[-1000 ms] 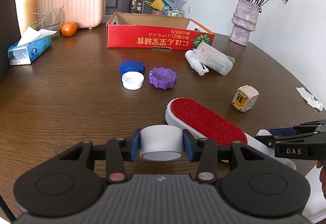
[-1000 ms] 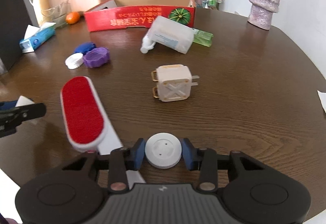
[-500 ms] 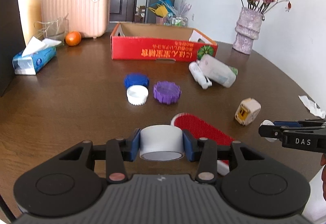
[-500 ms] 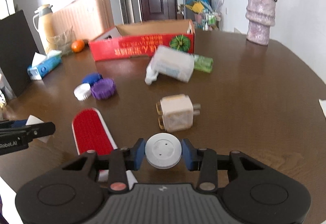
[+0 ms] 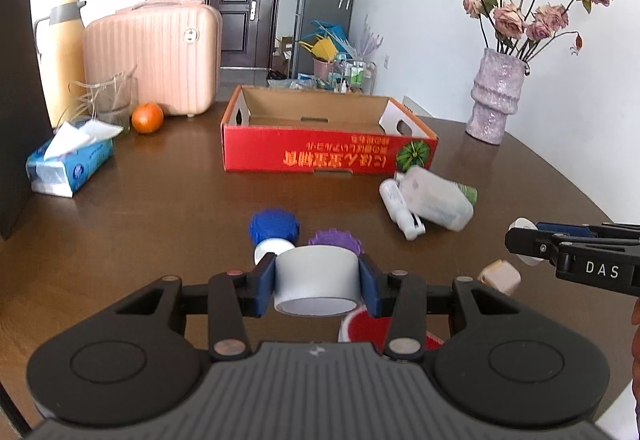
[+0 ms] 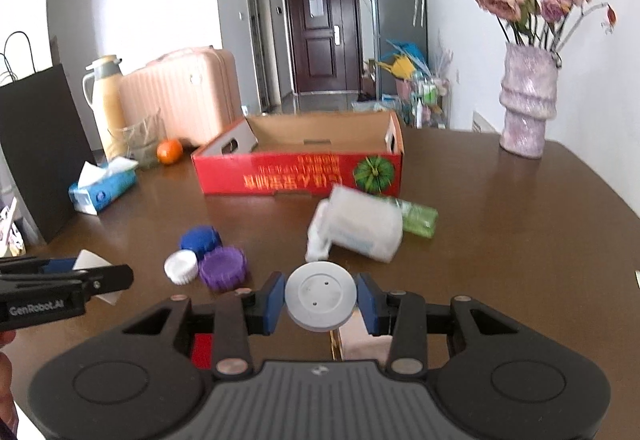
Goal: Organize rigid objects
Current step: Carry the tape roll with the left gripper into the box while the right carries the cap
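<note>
Carrying step judged in hand: left tool (image 5: pixel 317 282) is clamped on a white tape roll (image 5: pixel 316 278), right tool (image 6: pixel 321 302) on a white disc (image 6: pixel 321 296), both clear of the bench (image 6: pixel 500 240); ahead, the red box (image 5: pixel 326 156) must be reached and each piece released inside.

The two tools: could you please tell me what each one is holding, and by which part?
The left tool clamps a white tape roll across its outer sides. The right tool clamps a white round disc by its opposite edges.
</note>
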`<state>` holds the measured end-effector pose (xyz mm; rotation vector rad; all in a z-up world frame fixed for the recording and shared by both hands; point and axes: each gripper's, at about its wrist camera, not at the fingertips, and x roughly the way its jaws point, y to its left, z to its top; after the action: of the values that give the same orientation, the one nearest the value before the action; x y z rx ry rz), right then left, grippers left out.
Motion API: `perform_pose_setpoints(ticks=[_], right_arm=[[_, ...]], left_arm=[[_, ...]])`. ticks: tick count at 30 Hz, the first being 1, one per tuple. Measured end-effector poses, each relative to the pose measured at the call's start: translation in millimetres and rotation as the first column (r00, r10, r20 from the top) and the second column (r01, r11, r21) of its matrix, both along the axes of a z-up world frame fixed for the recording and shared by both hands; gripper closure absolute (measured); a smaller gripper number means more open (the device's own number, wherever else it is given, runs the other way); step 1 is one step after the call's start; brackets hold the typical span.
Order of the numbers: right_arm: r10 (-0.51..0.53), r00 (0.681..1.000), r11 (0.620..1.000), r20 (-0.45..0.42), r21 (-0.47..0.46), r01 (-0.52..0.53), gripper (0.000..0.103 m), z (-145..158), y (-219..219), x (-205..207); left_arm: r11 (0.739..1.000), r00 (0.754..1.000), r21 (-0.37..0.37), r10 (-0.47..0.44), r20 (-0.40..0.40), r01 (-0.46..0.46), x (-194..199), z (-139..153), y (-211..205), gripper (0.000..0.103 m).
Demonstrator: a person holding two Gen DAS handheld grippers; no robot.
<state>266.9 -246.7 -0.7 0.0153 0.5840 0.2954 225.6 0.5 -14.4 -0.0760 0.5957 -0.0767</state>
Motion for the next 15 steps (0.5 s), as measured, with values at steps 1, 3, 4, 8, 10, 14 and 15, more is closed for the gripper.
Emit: perform_pose_setpoints(ticks=[1,3,4,8,10,14,15], right_arm=[[0.003,1.000,1.000,0.009,-0.002,-0.003,0.065,2.7,1.4,3.2],[0.007,1.000,1.000,0.028,-0.006,-0.006,0.065,8.3,4.3,10.7],[0.009,0.999,1.000,0.035,-0.006,-0.008,0.065,11.4,5.4,14.8],[0.013,0.998,1.000,0.061,-0.002,-0.013,0.065,20.3,9.5,30.3],[0.015,0.997,1.000,0.074,0.000,-0.015,0.065,24.0,11.9,38.5],[0.017,0.996,1.000,0.089,0.004,-0.018,0.065,28.5,16.8,55.3],[0.015,0.996,1.000,0.093,0.005,-0.015,0.065,29.8,18.0,60.8]], left_arm=[[1.000,1.000,0.002,0.000,0.004,0.000,3.2,2.2,0.1,0.059],[1.000,1.000,0.007,0.004,0.012,-0.004,10.8,6.8,-0.7,0.059],[1.000,1.000,0.009,0.005,0.018,-0.005,14.9,9.5,-1.0,0.059],[1.000,0.999,0.013,0.007,0.037,-0.007,31.1,19.1,-2.9,0.059],[1.000,0.999,0.015,0.006,0.047,-0.006,39.1,23.2,-2.5,0.059],[1.000,0.998,0.017,0.009,0.055,-0.010,56.2,29.2,-2.5,0.059],[1.000,0.998,0.018,0.010,0.057,-0.011,60.2,30.4,-2.9,0.059]])
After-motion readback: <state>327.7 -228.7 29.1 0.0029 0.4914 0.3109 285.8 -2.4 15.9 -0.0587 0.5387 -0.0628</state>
